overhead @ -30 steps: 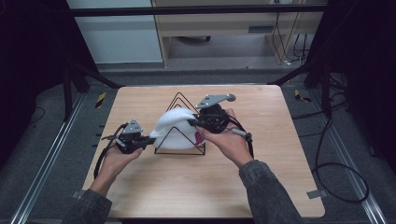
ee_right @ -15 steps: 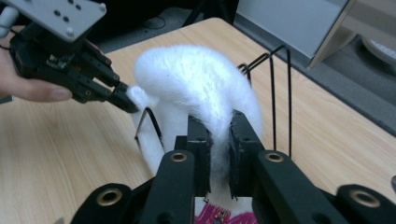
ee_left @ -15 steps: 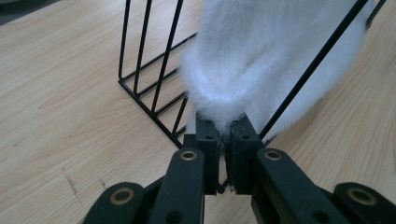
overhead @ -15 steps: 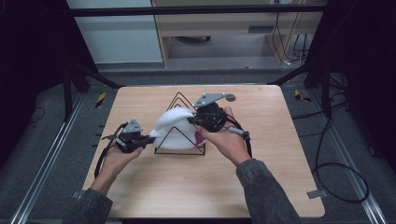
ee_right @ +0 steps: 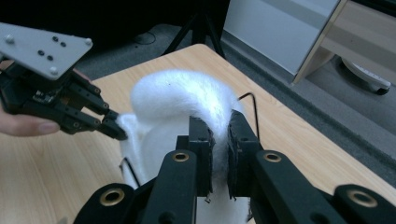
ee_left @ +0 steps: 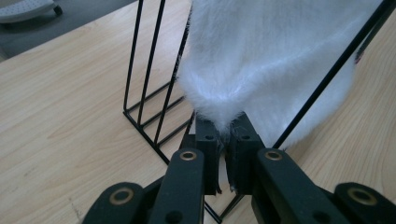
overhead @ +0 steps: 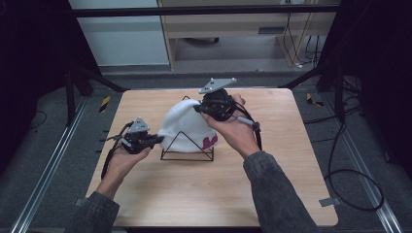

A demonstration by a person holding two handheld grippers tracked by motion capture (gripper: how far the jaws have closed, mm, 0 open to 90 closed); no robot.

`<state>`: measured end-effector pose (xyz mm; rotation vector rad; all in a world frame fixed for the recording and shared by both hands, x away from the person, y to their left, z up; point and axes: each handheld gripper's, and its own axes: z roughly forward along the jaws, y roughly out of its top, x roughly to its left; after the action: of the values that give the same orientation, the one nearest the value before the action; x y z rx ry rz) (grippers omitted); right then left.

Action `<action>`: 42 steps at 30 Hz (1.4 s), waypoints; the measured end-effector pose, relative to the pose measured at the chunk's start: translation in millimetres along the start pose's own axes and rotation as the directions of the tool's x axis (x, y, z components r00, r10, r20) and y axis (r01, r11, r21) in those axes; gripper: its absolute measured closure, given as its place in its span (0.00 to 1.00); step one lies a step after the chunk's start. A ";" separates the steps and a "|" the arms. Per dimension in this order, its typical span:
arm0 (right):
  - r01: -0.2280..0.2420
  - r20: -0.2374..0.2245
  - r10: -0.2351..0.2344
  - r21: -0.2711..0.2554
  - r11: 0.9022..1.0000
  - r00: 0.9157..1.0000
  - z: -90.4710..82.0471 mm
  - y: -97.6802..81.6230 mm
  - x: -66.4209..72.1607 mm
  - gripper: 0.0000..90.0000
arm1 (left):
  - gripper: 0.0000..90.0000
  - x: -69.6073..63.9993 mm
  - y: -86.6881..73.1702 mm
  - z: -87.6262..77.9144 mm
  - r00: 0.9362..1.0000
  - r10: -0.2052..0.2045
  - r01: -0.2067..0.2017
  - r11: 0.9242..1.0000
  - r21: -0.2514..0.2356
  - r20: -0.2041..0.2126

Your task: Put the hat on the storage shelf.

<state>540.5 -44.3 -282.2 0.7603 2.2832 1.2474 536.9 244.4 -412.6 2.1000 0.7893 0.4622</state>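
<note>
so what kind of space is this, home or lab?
Likely a lab or data-collection rig, not a home. A bare wooden table stands in a dark metal frame, loose cables trail over the grey floor, and a person's hand-held grippers work a white fuzzy hat on a black wire rack.

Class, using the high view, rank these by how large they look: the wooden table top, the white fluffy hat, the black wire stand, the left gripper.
1. Wooden table top.
2. White fluffy hat.
3. Black wire stand, partly hidden under the hat, so its rank is unsure.
4. Left gripper.
</note>
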 end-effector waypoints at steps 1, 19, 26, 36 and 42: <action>-0.001 0.000 0.001 -0.004 1.000 1.000 -0.2 2.3 -2.7 0.92 | 0.94 -0.7 1.4 0.4 1.000 -0.001 0.001 1.000 -0.004 0.000; -0.021 -0.053 0.022 0.025 0.999 0.998 1.8 -36.7 -6.1 0.92 | 0.94 -0.1 -15.1 18.6 1.000 0.011 -0.010 0.999 0.042 -0.027; -0.022 -0.041 0.025 0.079 0.997 0.999 6.6 -45.1 0.0 0.90 | 0.94 0.4 -22.2 21.7 1.000 0.014 -0.012 0.998 0.067 -0.024; 0.010 -0.034 -0.008 0.063 0.998 0.999 13.3 -16.3 10.0 0.90 | 0.94 -1.3 -29.8 25.3 1.000 0.017 -0.014 0.996 0.092 -0.026; -0.020 -0.034 0.025 0.139 0.990 0.999 26.1 -13.9 9.8 0.75 | 0.91 -1.2 -31.0 23.7 1.000 0.018 -0.016 0.995 0.102 -0.025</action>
<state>545.1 -27.9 -308.3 0.8202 2.4165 1.1286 537.9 244.3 -451.6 2.2002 0.8256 0.4676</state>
